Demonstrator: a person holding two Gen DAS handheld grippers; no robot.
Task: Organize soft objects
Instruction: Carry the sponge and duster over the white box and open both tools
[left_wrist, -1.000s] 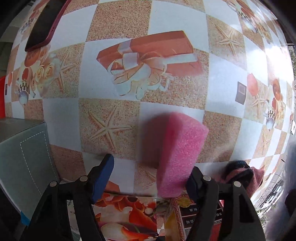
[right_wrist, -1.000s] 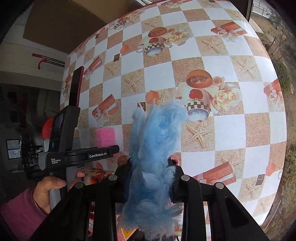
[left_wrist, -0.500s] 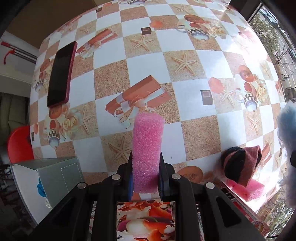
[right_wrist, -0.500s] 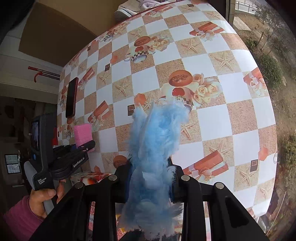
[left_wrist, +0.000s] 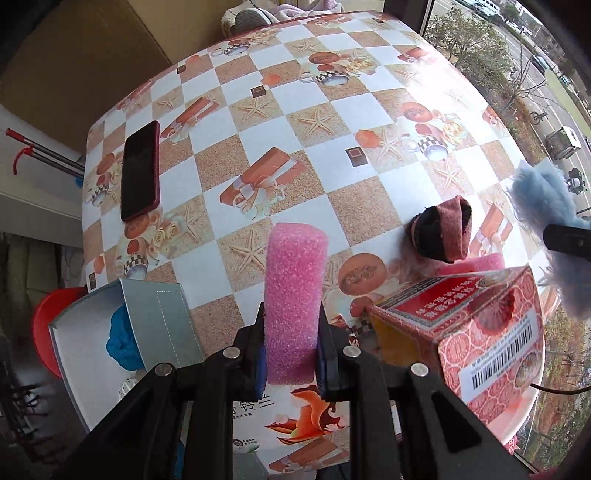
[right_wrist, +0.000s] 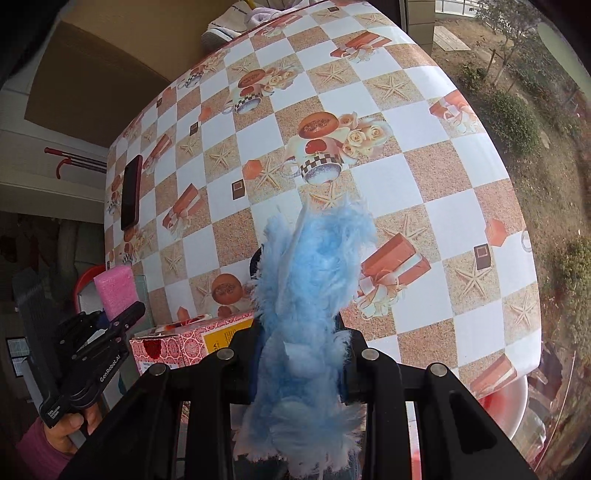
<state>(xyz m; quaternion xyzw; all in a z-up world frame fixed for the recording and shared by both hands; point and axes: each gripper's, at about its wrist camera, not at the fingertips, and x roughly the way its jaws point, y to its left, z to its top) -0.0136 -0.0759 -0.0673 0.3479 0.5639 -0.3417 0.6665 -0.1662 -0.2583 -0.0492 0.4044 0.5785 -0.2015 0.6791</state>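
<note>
My left gripper (left_wrist: 290, 354) is shut on a pink foam sponge (left_wrist: 295, 291), held upright high above the checkered table (left_wrist: 332, 110). The right wrist view shows that same left gripper (right_wrist: 118, 314) at the left with the pink sponge (right_wrist: 114, 291) in it. My right gripper (right_wrist: 299, 354) is shut on a fluffy light-blue piece (right_wrist: 310, 280), also seen at the right edge of the left wrist view as the blue fluff (left_wrist: 543, 206). A dark red-and-black soft item (left_wrist: 443, 232) and another pink sponge (left_wrist: 480, 264) lie on the table.
A grey box (left_wrist: 147, 325) with something blue inside stands at the near left. A red patterned carton (left_wrist: 480, 332) stands at the near right. A dark phone (left_wrist: 140, 170) lies at the table's left. A hand (right_wrist: 66, 424) holds the left gripper's handle.
The left gripper shut on the pink sponge and lifted it well above the table, rolling as it rose. The right gripper drifted sideways, still holding the blue fluff.
</note>
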